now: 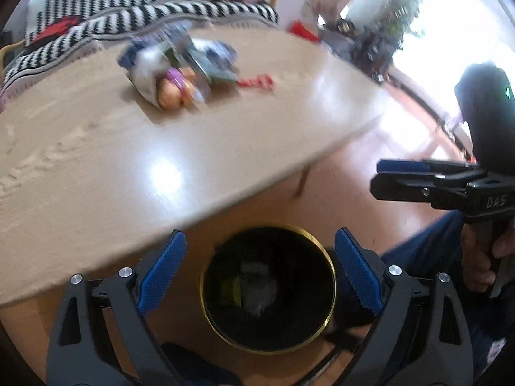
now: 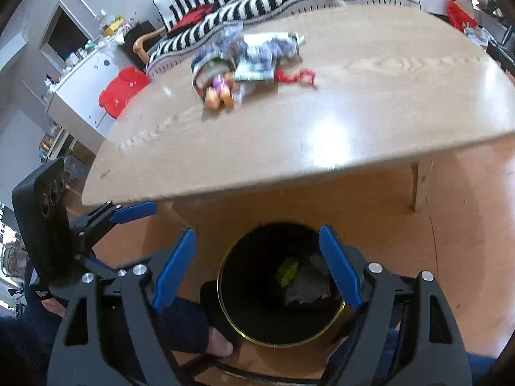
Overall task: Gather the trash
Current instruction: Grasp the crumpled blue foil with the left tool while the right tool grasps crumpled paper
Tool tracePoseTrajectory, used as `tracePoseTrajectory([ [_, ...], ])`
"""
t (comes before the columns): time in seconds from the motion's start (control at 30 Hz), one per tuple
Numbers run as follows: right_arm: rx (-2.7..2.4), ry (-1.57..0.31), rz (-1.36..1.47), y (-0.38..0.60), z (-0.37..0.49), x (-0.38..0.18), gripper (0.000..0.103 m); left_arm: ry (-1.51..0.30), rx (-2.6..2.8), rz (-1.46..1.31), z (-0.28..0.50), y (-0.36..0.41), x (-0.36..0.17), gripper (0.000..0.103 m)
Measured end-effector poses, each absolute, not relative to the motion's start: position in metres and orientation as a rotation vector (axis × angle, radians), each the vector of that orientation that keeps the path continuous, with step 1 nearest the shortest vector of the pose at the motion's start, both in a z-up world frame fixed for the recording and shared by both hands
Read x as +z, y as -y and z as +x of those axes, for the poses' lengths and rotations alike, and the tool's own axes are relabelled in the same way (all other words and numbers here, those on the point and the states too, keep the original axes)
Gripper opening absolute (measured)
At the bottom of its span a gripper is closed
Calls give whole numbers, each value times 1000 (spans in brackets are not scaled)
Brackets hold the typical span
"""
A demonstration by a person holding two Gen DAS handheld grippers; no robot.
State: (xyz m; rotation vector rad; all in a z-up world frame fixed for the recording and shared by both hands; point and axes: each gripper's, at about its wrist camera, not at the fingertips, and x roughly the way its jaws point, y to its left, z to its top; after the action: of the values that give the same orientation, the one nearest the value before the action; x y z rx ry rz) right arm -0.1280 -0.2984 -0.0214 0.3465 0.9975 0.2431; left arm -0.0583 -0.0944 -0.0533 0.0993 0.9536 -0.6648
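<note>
Left wrist view: left gripper (image 1: pixel 260 270) hangs spread and empty over the round black gold-rimmed bin (image 1: pixel 268 289); right gripper (image 2: pixel 257 268) likewise. Crinkly foil wrappers (image 2: pixel 248 61) lie heaped mid-table on smooth pale wood (image 2: pixel 370 112) — probably light, soft, slippery; pinch a loose edge.

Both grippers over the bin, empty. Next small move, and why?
Probably lift the open right gripper from above the black gold-rimmed bin toward the blurred wrapper pile on the wooden table: both grippers hold nothing, and the trash remains there.
</note>
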Motion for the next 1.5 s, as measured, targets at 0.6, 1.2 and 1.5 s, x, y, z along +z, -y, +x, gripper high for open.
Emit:
tracePoseTrajectory([
  [0.6,133,-1019,645,336,103,-21,78,-800,-431,-12,163,86,-1,92],
  [1.2,159,-1048,572,294,132,-36,25,-842,-452,20,199,107,-36,53],
  [1.5,197,-980,565,297,104,-11,25,-794,-444,-13,174,94,-8,48],
])
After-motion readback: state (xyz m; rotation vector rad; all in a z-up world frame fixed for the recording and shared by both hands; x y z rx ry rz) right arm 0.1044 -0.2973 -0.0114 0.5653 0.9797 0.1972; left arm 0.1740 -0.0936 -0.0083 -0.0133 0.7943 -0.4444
